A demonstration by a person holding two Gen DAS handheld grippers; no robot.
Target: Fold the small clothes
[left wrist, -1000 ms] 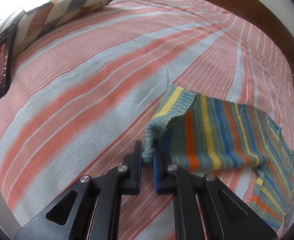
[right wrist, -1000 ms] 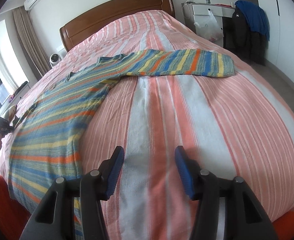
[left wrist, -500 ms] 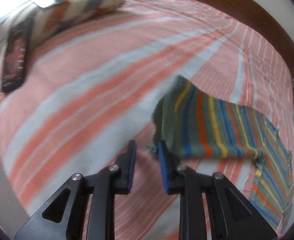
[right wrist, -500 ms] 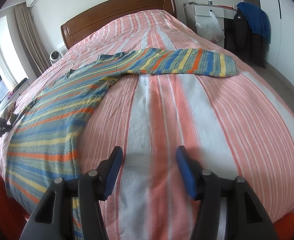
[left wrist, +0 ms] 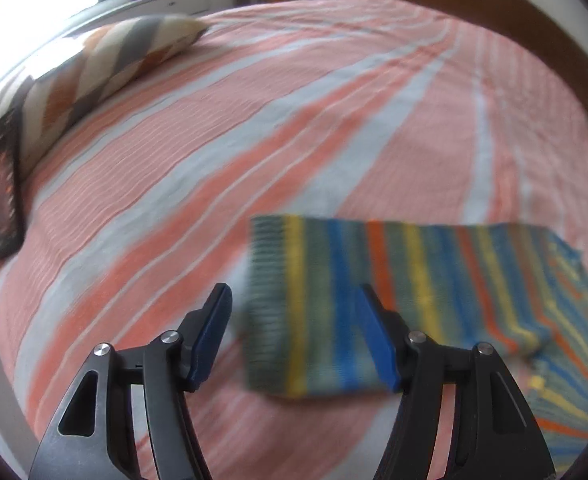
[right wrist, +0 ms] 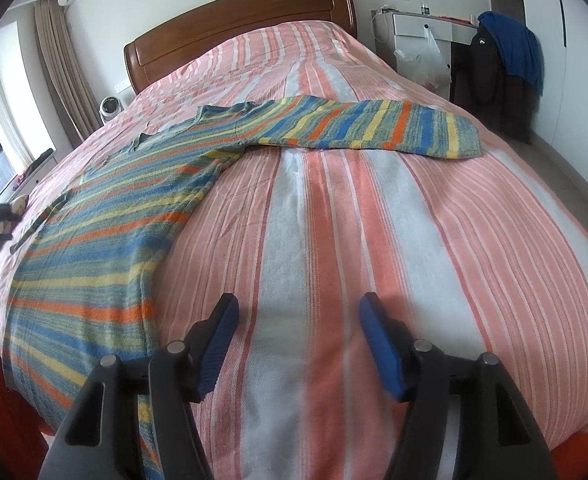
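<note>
A striped knit sweater in blue, yellow, orange and green lies flat on the bed. In the left wrist view its left sleeve (left wrist: 374,304) stretches out flat, cuff toward me. My left gripper (left wrist: 294,336) is open and empty, just above the cuff end. In the right wrist view the sweater body (right wrist: 105,240) lies to the left and the other sleeve (right wrist: 374,128) reaches right across the bed. My right gripper (right wrist: 298,344) is open and empty over bare bedspread, apart from the sweater.
The bed has a pink, orange and white striped spread (right wrist: 414,240) and a wooden headboard (right wrist: 233,24). A striped pillow (left wrist: 105,60) and a dark phone (left wrist: 3,188) lie at the left edge. A chair with jackets (right wrist: 502,64) stands beyond the bed.
My left gripper has let go of the sleeve cuff and opened wide. The sleeve now lies flat. The right gripper has shifted only slightly and stays open.
</note>
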